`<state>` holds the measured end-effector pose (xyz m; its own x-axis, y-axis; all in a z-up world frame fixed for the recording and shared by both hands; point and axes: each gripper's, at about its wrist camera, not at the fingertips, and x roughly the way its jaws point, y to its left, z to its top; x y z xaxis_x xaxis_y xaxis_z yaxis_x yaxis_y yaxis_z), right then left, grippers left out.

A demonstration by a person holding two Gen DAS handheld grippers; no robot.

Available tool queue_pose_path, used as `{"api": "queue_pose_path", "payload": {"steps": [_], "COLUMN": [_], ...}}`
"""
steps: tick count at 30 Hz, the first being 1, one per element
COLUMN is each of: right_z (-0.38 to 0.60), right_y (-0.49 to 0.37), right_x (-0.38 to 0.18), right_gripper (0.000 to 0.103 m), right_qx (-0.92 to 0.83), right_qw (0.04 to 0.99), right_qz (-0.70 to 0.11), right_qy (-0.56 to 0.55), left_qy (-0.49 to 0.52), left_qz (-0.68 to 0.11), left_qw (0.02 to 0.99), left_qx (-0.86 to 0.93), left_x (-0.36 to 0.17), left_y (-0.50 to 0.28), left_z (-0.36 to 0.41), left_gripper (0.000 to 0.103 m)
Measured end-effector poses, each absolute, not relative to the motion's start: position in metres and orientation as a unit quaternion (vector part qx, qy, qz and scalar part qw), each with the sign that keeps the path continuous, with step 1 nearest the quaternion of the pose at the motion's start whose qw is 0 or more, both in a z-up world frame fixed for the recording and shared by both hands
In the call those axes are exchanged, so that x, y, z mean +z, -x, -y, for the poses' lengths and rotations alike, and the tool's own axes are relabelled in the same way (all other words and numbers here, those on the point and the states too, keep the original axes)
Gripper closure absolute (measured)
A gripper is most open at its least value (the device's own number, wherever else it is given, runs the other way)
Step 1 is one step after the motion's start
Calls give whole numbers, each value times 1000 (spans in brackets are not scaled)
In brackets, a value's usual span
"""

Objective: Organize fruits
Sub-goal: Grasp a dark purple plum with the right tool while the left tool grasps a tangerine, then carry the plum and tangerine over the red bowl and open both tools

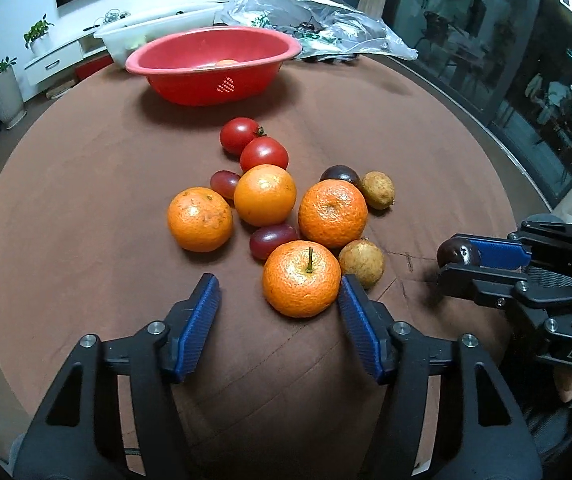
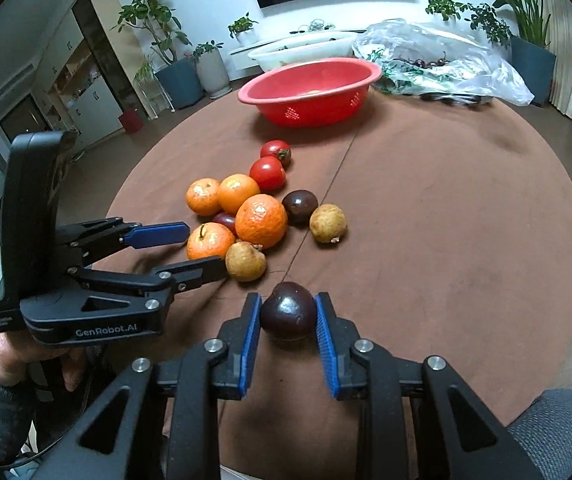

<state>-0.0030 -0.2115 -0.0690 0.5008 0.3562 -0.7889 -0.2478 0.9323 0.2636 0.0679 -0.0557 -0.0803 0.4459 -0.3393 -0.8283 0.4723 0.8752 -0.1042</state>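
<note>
Your right tongs (image 2: 288, 316) pinch a dark plum (image 2: 288, 311). Left tongs (image 1: 280, 308) gape wide beside the stemmed orange (image 1: 301, 278); only the left view shows fruit inside the basin (image 1: 214, 65).

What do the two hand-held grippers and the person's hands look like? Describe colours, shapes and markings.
The left hand-held gripper and right hand-held gripper are black, angular frames with silver bolts and ribbed blue finger pads. White lettering reads "GenRobot.AI" on the left, "DAS" on the right. The left hand wears a grey sleeve.
</note>
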Motion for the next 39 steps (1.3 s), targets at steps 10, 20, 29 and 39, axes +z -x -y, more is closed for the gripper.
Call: {"api": "queue_pose_path", "payload": {"steps": [10,20,29,39], "right_z": [212,214,218,236], "right_y": [2,3,0,-17], "right_x": [-70,-67,-69,-57], "right_gripper": [73,73,73,73], "right_qx": [178,179,178,165], "right_qw": [864,867,863,866], "right_qz": [-466,-461,-465,-460], "right_qy": [-61,-68,-85,-110], "left_qy": [-55,-38,-5,14], "left_qz": [-470,-460,-448,-416], "left_qw": [841,848,858,876], "left_qx": [-263,-262,-250,-244], "left_x": [-83,-81,-66,-29], "left_y": [-73,-65,-57,-69], "left_z": [57,55,24,-5], "left_gripper": [62,68,68,68]}}
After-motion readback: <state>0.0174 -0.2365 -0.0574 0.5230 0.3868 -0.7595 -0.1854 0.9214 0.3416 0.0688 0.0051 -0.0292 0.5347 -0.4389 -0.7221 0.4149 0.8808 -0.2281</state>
